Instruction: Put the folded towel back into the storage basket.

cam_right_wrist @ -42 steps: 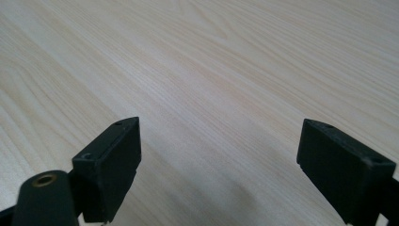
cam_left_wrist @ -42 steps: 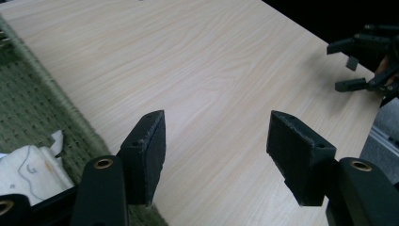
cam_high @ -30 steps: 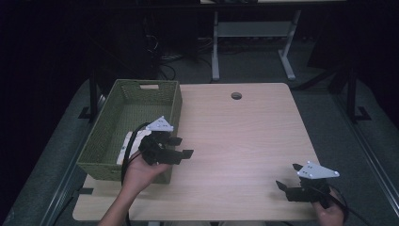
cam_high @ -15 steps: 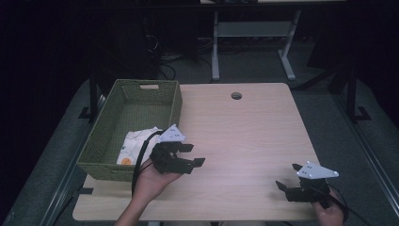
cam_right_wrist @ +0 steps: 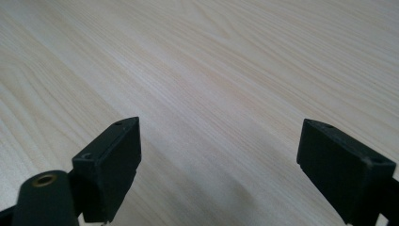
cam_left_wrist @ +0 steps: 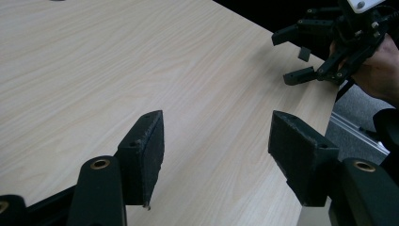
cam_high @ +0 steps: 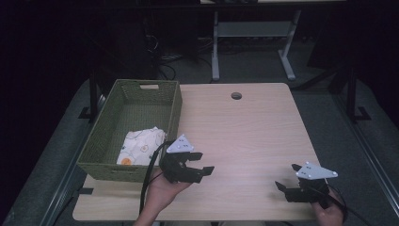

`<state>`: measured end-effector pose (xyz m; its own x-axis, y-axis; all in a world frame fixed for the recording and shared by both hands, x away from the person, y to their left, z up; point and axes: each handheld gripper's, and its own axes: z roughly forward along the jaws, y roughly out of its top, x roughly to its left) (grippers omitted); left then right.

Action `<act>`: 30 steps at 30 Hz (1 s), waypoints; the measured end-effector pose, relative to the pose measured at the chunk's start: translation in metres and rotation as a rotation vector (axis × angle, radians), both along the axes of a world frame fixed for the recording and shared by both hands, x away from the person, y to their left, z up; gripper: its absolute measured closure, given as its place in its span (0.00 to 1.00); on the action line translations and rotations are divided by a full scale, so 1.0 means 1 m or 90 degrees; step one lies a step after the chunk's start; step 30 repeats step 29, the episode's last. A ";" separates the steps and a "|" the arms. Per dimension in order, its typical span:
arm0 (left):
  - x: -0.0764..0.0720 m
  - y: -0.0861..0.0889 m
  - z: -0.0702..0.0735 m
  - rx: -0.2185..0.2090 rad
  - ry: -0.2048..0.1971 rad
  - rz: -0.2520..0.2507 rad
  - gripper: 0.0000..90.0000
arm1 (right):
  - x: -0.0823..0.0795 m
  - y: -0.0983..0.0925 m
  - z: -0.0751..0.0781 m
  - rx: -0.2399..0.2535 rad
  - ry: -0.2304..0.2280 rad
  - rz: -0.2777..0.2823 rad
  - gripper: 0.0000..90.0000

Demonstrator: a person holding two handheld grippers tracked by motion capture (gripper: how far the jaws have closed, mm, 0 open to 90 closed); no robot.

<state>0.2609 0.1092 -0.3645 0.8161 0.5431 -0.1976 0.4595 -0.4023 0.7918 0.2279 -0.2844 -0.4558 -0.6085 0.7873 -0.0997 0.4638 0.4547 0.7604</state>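
My left gripper [cam_high: 203,162] hovers over the wooden table [cam_high: 244,127], just right of the green woven basket [cam_high: 175,106]. Its jaws are open with nothing between them, and in the left gripper view [cam_left_wrist: 216,136] only bare wood lies under them. A white patterned cloth [cam_high: 141,146] lies crumpled in the basket's near end. My right gripper [cam_high: 286,176] rests low at the table's near right corner, open and empty. The right gripper view [cam_right_wrist: 219,160] has plain tabletop between its pads. It also appears far off in the left gripper view as the right gripper [cam_left_wrist: 294,54], held in a hand.
A round cable hole [cam_high: 236,95] sits near the table's far edge. The basket takes up the table's left side. Beyond the table stand a desk frame [cam_high: 254,33] and cables on a dark floor. The near edge runs just below both hands.
My left gripper has moved right and down, from over the basket's near corner to over the table. The cloth now lies uncovered in the basket. The right gripper has not moved.
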 end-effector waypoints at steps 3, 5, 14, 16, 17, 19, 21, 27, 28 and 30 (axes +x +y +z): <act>-0.004 -0.005 -0.006 0.006 -0.004 -0.001 0.41 | 0.000 0.000 0.000 -0.003 -0.001 0.000 0.15; -0.005 -0.007 -0.011 0.002 -0.001 -0.003 0.41 | 0.000 0.000 0.000 -0.002 -0.002 0.000 0.15; -0.016 -0.020 -0.025 0.022 -0.003 -0.019 0.41 | -0.001 0.000 0.000 0.000 -0.007 -0.001 0.15; -0.017 -0.022 -0.029 0.018 -0.004 -0.019 0.40 | -0.001 0.000 0.000 0.001 -0.006 -0.002 0.15; -0.017 -0.023 -0.032 0.016 0.000 -0.021 0.40 | 0.000 -0.001 0.000 0.003 -0.004 -0.003 0.15; -0.017 -0.026 -0.036 0.020 -0.004 -0.019 0.39 | 0.000 -0.001 -0.002 0.003 -0.001 -0.002 0.15; -0.016 -0.029 -0.039 0.021 0.005 -0.031 0.39 | 0.000 -0.002 -0.002 0.006 0.001 -0.005 0.15; -0.015 -0.038 -0.045 0.043 -0.007 -0.041 0.38 | 0.002 -0.004 -0.005 0.009 0.003 -0.014 0.15; -0.014 -0.039 -0.047 0.040 -0.004 -0.042 0.37 | 0.002 -0.004 -0.005 0.010 0.004 -0.014 0.15; -0.013 -0.039 -0.049 0.033 0.003 -0.041 0.37 | 0.003 -0.003 -0.006 0.009 0.004 -0.012 0.15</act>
